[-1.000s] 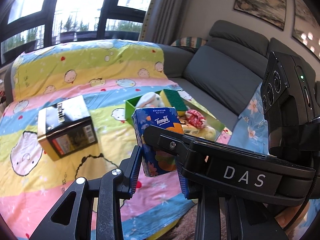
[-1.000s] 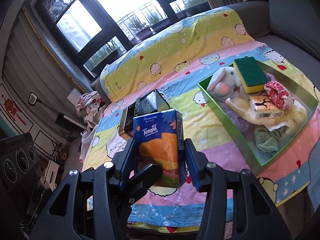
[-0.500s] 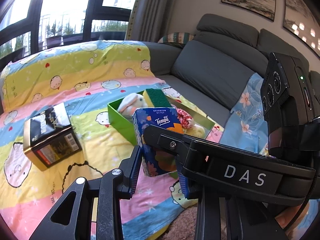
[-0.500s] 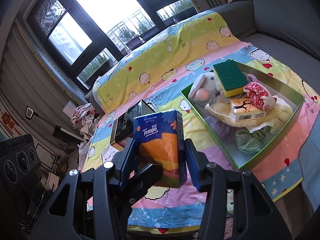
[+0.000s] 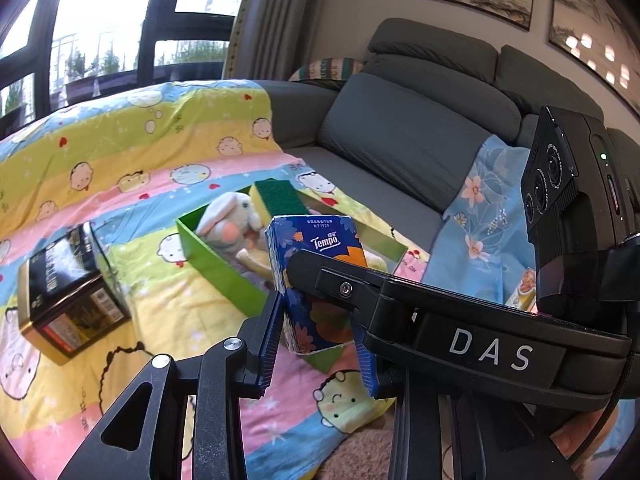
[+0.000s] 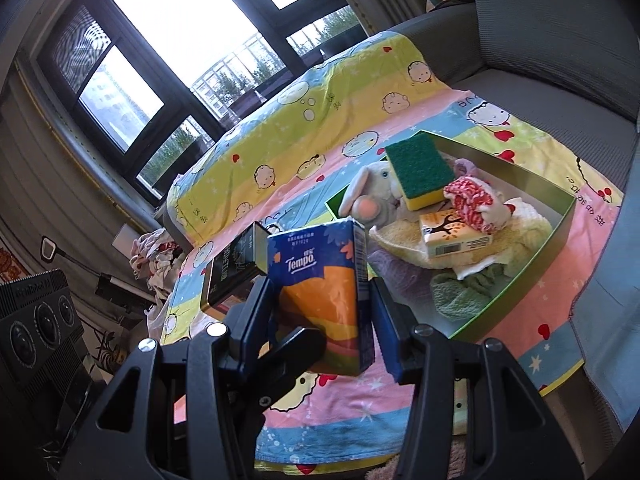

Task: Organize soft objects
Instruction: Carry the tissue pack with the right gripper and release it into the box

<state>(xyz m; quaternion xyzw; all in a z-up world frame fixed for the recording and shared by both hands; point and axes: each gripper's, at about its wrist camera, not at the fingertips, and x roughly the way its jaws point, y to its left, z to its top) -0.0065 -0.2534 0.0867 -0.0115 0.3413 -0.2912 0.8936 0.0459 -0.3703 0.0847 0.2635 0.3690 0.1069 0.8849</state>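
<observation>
Grey sofa cushions and tall dark-framed windows closed in the room, and a cartoon-printed blanket in yellow, pink and blue stripes covered the wide seat that served as the work surface. On it lay a green-walled tray, already holding a plush rabbit, a green-and-yellow sponge, a small tissue pack, a red-and-white knitted piece and folded cloths. Beside the tray, well clear of it, rested a black and gold tin box.

The Tempo tissue pack, blue and orange, hung in the air short of the tray, above the blanket. Both tools pinched it at once: the left tongs pressed its narrow sides, and the right tongs clamped its broader faces from the other direction.

Judging by the layout, the step in hand was carrying the pack to the tray. Done well, both hands would travel together so the soft pack is not twisted or torn between two grips, clear the near green wall, and lower it onto a free patch rather than onto the sponge; one pair of tongs should let go first.

Only the right wrist view showed the tray's whole contents and the open room at its near corner. The left wrist view hid most of that behind the pack and the right tool's body, but alone showed a floral blue cloth draped on the sofa.
</observation>
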